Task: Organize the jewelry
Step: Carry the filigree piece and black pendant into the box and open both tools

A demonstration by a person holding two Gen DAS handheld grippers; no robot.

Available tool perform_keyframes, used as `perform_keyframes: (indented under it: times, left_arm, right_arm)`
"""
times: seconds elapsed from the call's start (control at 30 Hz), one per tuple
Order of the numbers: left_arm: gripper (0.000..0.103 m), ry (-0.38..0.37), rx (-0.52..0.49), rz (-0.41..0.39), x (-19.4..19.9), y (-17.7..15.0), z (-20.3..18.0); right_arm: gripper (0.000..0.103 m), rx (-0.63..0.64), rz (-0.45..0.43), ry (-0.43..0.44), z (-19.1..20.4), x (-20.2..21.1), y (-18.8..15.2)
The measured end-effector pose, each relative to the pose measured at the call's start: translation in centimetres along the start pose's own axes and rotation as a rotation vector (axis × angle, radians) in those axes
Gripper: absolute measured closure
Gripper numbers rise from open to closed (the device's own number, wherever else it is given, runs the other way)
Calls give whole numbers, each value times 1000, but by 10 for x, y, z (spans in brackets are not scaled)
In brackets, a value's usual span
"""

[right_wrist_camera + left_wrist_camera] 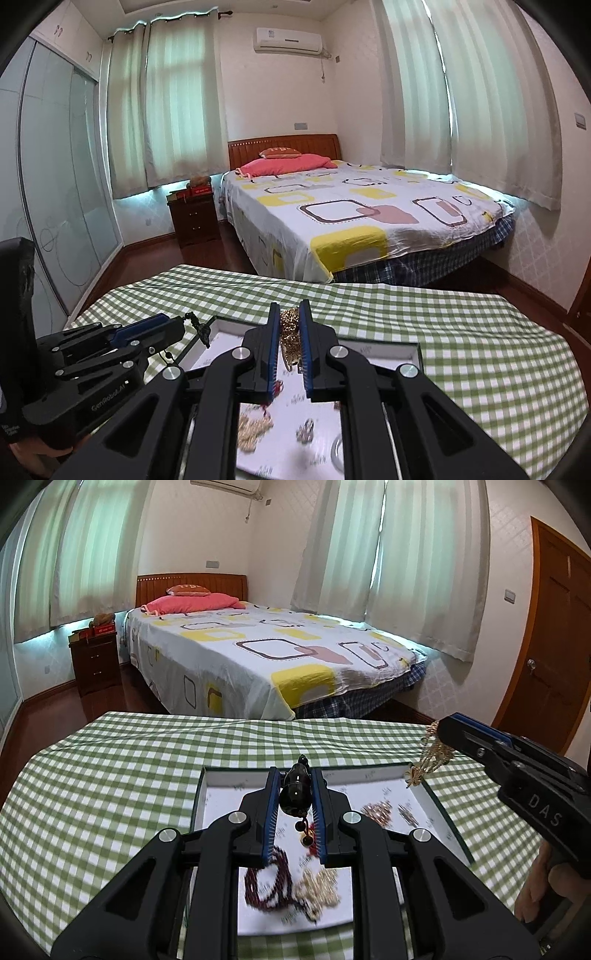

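Observation:
My left gripper [294, 794] is shut on a dark bead bracelet [295, 794] with a small dangling bead string, held above the white jewelry box [229, 779]. My right gripper [289, 332] is shut on a gold chain necklace [290, 332], held above the same box [384, 350]. In the left wrist view the right gripper [439, 734] shows at the right with the gold chain [428, 760] hanging over the box's far right corner. In the right wrist view the left gripper [181, 325] shows at the left with the dark beads [199, 328].
The box lies on a green checked tablecloth [110, 775]. Inside lie a dark red bead bracelet [266, 882], a pale gold piece [317, 886], copper-coloured pieces [376, 812] and silvery pieces [306, 432]. A bed [258, 653] stands beyond the table.

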State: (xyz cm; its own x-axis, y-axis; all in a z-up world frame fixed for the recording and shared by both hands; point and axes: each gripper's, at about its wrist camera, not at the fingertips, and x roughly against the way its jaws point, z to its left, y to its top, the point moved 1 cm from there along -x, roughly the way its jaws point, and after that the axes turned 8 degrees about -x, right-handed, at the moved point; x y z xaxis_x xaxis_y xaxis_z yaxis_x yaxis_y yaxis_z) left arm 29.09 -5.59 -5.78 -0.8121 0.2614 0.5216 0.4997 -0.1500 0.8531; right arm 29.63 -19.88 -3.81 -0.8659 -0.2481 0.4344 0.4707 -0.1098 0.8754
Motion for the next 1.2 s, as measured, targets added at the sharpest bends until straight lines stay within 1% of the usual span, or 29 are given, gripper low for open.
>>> perform_keyframes:
  times: [0.13,0.33,0.5,0.63,0.83,1.03,1.2]
  left_arm:
    - [86,7,3,28,-27,1,5]
    - [86,6,-6,128,-77,-13,9]
    - [86,4,-16,200,-108,-19,8]
    - [86,5,-16,248,-122,-22,9]
    - [86,7,-3,306,-137,-30,12]
    - [86,5,-3,322,-141,-33,12]
    - [86,12,-13,309,-141,-31,10]
  right_arm:
    - [92,5,42,-4,-2,-34,-5]
    - [92,-17,164,-11,-11,-85,-28]
    - [92,-17,243,-33,-16,-111,-43]
    - [92,-28,288,-43,-23,-121,-49]
    - [92,-24,326,-48,-23,-126,-52]
    - [92,-18,349,-56,-23,-130,-53]
    - [92,-26,361,-60,-25,-131,-53]
